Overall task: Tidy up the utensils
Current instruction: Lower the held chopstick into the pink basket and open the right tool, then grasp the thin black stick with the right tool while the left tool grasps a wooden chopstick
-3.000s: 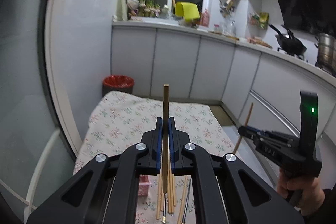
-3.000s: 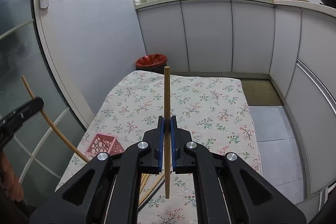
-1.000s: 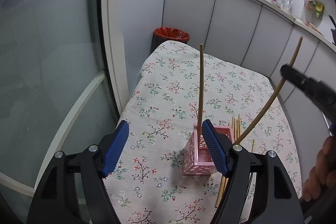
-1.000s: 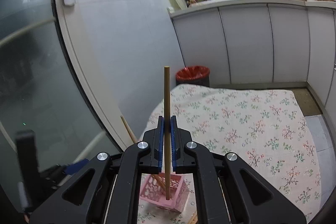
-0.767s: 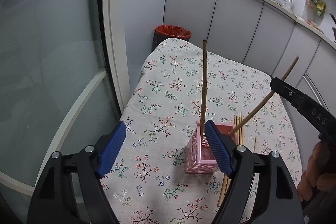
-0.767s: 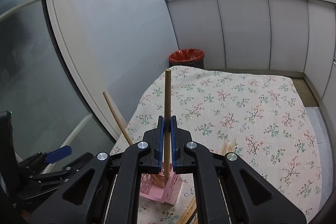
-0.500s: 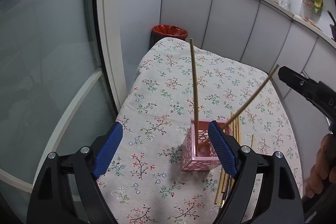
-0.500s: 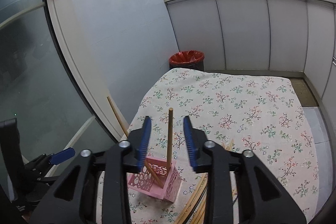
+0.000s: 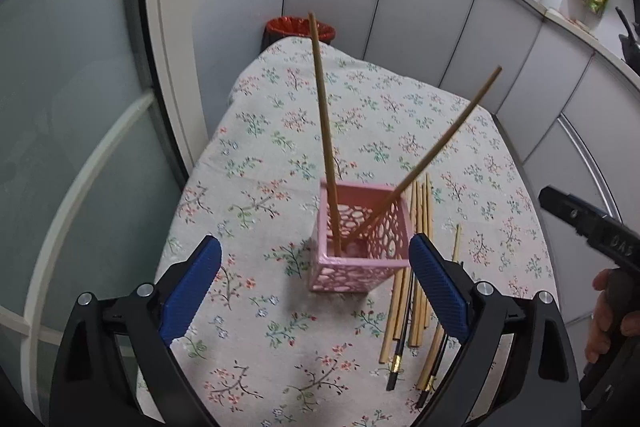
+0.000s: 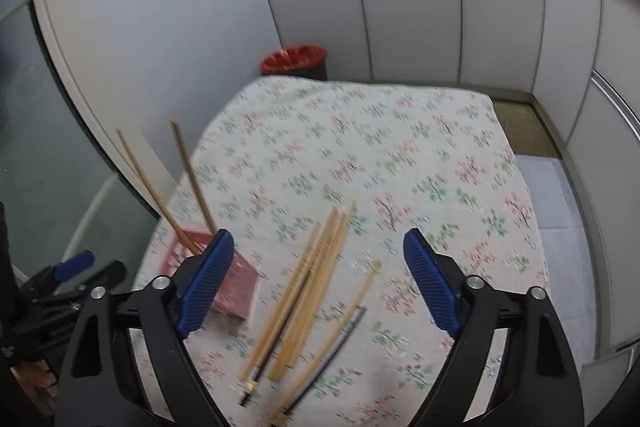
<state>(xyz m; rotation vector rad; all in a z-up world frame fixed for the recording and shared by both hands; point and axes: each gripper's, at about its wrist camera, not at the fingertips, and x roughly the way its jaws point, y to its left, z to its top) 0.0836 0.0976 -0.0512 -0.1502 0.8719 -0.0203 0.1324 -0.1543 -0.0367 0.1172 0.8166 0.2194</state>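
Jaws: left gripper (image 9: 316, 281) and right gripper (image 10: 318, 277) both wide, empty. Step: between picks. Next: loose chopsticks (image 10: 308, 279), holder's (image 9: 360, 239) three o'clock.

left tool (image 9: 316, 277) jaws wide apart, nothing held, right tool (image 10: 319, 277) same, pointing down

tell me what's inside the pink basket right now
Two wooden chopsticks stand in the pink basket, leaning apart, tips on its floor. The near wall hides part of the floor, so anything small lying there cannot be seen.
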